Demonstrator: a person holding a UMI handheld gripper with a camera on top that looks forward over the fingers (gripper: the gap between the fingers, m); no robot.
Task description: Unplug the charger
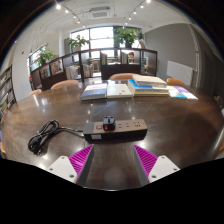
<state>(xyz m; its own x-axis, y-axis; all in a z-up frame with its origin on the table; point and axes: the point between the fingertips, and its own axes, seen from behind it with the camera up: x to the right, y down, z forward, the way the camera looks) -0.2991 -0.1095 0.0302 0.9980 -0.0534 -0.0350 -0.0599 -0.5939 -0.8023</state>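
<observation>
A dark power strip (119, 128) lies on the round brown table (180, 125), just ahead of my fingers. A black charger plug (106, 122) sits in it near its left end. A black cable (52, 136) runs from the strip's left end and loops on the table. My gripper (113, 160) is open and empty, its magenta pads (82, 157) spread wide, a short way in front of the strip.
Books and magazines (135, 88) lie at the table's far side. Chairs (66, 86) stand beyond the table, with a low shelf unit (95, 63) and potted plants (127, 36) behind them by the windows.
</observation>
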